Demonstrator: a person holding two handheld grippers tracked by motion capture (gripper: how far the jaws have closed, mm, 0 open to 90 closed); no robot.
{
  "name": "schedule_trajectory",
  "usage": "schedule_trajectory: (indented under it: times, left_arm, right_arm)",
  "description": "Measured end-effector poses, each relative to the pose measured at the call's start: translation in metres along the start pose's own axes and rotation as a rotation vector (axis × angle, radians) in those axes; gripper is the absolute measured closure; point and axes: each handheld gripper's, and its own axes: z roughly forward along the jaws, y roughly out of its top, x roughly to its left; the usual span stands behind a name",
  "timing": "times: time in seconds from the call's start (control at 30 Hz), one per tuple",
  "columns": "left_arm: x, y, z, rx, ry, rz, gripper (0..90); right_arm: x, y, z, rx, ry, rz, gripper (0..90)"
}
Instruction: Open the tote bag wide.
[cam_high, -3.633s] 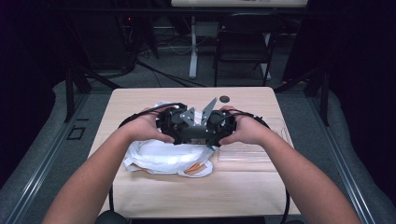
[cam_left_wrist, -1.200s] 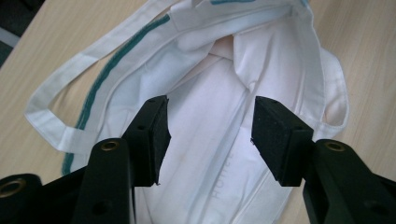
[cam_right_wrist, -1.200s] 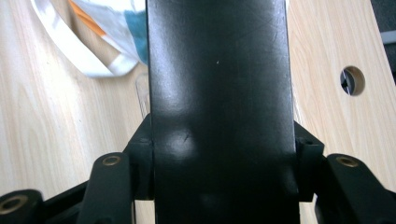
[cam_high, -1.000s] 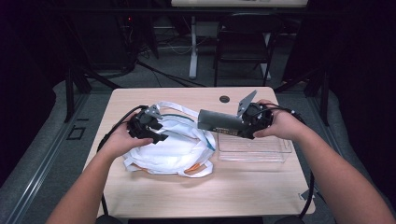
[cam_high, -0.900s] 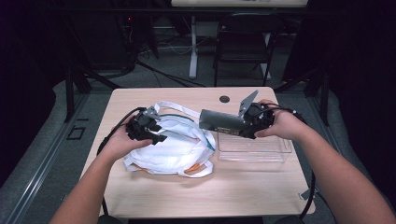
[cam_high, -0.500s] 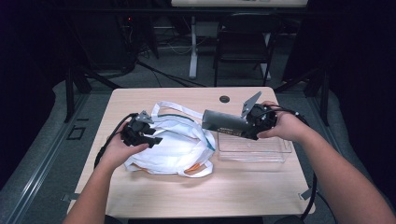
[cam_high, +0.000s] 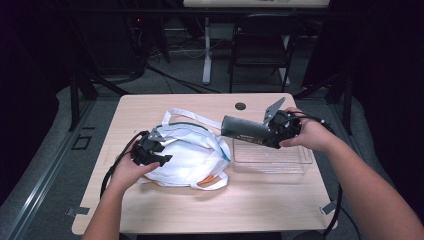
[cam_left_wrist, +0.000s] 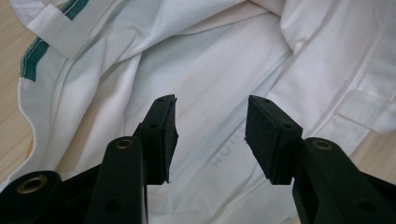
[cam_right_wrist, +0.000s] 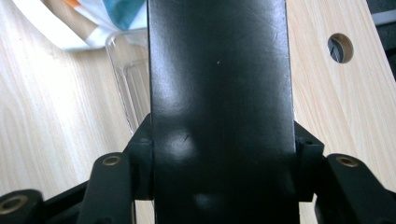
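On table: white bag (cam_high: 187, 155), clear tray (cam_high: 272, 159) beside it
left gripper (cam_left_wrist: 210, 135): jaws apart, over bag
right gripper (cam_right_wrist: 219, 154): clamped on dark cylinder (cam_high: 245, 129), above tray

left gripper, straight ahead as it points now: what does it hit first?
Most likely the white cloth bag. The left gripper has open fingers aimed right at its folds, with nothing between; how near it hangs is unclear.

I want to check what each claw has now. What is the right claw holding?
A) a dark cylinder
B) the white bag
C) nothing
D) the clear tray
A: the right claw is shut on a dark cylinder, held above the clear tray; its jaws press both sides of it in the right gripper view.
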Motion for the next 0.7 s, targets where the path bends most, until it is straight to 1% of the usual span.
schedule_trajectory:
  times: [0.03,0.1,0.13,0.17,0.2,0.3,0.33,0.37,0.4,0.43,0.47,0.5,0.53,0.6,0.63,0.7]
  left_arm:
    - [0.0,0.0,0.0,0.0,0.0,0.0,53.2]
    - [0.001,-0.002,0.002,0.0,0.002,-0.007,53.2]
    - [0.001,-0.004,0.004,0.005,0.01,-0.004,53.2]
    - [0.001,-0.004,0.004,0.005,0.01,-0.004,53.2]
    - [0.002,-0.005,0.005,0.015,0.011,-0.005,53.2]
    - [0.002,-0.006,0.005,0.011,0.017,-0.002,53.2]
    - [0.003,-0.007,0.004,0.017,0.014,0.0,53.2]
    - [0.003,-0.007,0.004,0.017,0.014,0.0,53.2]
    - [0.003,-0.007,0.003,0.021,0.015,0.004,53.2]
    - [0.003,-0.007,0.003,0.024,0.018,0.006,53.2]
    - [0.003,-0.007,0.002,0.025,0.016,0.0,53.1]
    - [0.003,-0.007,0.002,0.025,0.016,0.0,53.1]
    - [0.004,-0.007,0.0,0.017,0.024,-0.004,53.2]
    - [0.004,-0.007,-0.001,0.014,0.026,-0.006,53.1]
    - [0.003,-0.006,-0.001,0.012,0.029,-0.005,53.1]
    - [0.003,-0.006,-0.003,0.018,0.024,-0.004,53.1]
  right_arm:
    - [-0.001,-0.001,-0.001,0.013,-0.007,-0.01,42.6]
    - [-0.002,-0.003,0.0,0.011,-0.006,-0.002,42.6]
    - [-0.003,-0.005,0.0,0.023,-0.015,-0.004,42.6]
    - [-0.003,-0.005,0.0,0.023,-0.015,-0.004,42.6]
    - [-0.004,-0.008,0.0,0.02,-0.017,0.005,42.6]
    - [-0.006,-0.012,0.0,0.016,-0.019,0.013,42.6]
    - [-0.008,-0.016,0.001,0.025,-0.026,0.014,42.6]
    - [-0.008,-0.016,0.001,0.025,-0.026,0.014,42.6]
    - [-0.009,-0.017,0.0,0.039,-0.033,0.009,42.6]
    - [-0.01,-0.021,0.002,0.035,-0.029,0.016,42.6]
    - [-0.011,-0.025,0.003,0.033,-0.03,0.024,42.7]
    - [-0.011,-0.025,0.003,0.033,-0.03,0.024,42.7]
    - [-0.013,-0.029,0.005,0.043,-0.034,0.025,42.6]
    - [-0.014,-0.033,0.008,0.048,-0.031,0.03,42.6]
    - [-0.015,-0.034,0.009,0.057,-0.038,0.027,42.6]
    - [-0.017,-0.038,0.012,0.065,-0.039,0.029,42.6]
